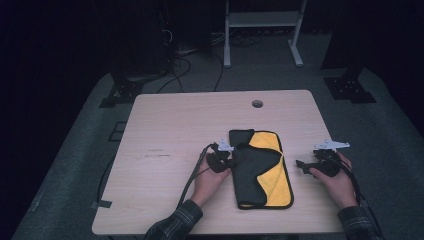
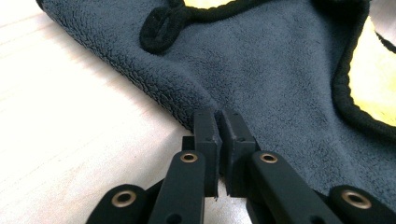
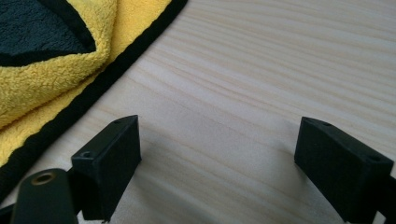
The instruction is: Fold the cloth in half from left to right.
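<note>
One folded grey-and-yellow fleece cloth with black trim (image 1: 261, 170) lies mid-table on pale wood (image 1: 165, 130). Left gripper (image 2: 218, 122): jaws pinched on its grey edge. Right gripper (image 3: 217, 158): jaws wide, nothing between them, just beside the cloth.

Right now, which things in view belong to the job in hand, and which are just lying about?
In the job:
- cloth, grey and yellow, partly folded
- left tongs, shut on the cloth's grey edge
- right tongs, open over bare table beside the cloth

Lying about:
- white frame on the floor behind
- cables
- black stand feet
</note>
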{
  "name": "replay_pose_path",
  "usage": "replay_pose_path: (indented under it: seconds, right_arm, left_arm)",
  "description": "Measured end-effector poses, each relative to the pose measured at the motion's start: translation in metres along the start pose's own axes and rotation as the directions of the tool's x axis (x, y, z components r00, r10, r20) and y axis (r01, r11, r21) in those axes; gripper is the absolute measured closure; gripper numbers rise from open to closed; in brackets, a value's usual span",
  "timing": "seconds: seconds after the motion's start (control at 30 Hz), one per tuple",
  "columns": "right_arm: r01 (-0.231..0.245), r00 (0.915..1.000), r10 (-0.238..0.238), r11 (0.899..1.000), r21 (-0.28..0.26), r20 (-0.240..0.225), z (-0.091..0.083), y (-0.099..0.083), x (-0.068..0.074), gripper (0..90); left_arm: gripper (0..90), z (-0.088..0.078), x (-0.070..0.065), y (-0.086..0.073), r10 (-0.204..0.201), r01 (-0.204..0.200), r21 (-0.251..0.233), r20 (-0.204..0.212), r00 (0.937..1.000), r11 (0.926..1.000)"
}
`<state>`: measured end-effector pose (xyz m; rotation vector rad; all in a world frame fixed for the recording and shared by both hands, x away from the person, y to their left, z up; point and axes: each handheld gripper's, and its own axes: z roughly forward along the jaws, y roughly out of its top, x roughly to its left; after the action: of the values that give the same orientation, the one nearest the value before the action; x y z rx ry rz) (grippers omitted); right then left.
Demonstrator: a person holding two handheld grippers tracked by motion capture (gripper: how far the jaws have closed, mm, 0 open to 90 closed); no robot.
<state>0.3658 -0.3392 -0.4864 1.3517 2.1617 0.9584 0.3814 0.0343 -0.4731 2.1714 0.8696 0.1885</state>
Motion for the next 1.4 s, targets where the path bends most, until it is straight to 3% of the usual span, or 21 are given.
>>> replay_pose_path:
  seconds: [0.17,0.47,0.83,0.97,1.1,1.3,1.4]
  right_arm:
    - [0.0,1.0,0.0,1.0,0.0,0.0,0.0,0.0,0.0,13.2]
    - [-0.002,1.0,0.002,1.0,0.001,0.0,0.0,0.0,0.0,13.0]
    - [-0.011,0.9999,0.011,1.0,0.002,0.007,-0.001,-0.001,0.002,12.6]
    - [-0.003,1.0,0.003,1.0,0.003,0.001,-0.001,-0.001,0.002,12.3]
    - [0.0,1.0,0.0,1.0,0.001,0.0,-0.001,-0.001,0.002,14.5]
    - [-0.001,1.0,0.001,1.0,-0.014,-0.001,-0.003,0.0,0.001,31.6]
    - [0.005,0.9999,-0.005,1.0,-0.003,-0.012,-0.004,0.002,0.002,34.2]
  left_arm:
    - [87.1,-0.01,0.012,-0.006,-0.023,0.022,0.009,0.038,0.999,0.9997]
    - [87.1,-0.033,0.035,-0.021,-0.044,0.044,0.017,0.033,0.9985,0.9989]
    - [86.9,-0.059,0.068,-0.039,-0.09,0.09,-0.003,-0.011,0.9959,0.996]
    - [85.7,-0.059,0.068,-0.04,-0.082,0.082,-0.002,-0.017,0.9965,0.9966]
    - [74.3,-0.062,0.066,-0.04,-0.071,0.071,-0.018,-0.028,0.9971,0.9973]
    - [47.7,-0.077,0.072,-0.05,-0.052,0.05,-0.043,-0.051,0.9973,0.9978]
    - [38.0,-0.086,0.073,-0.055,-0.043,0.04,-0.034,-0.085,0.9954,0.9986]
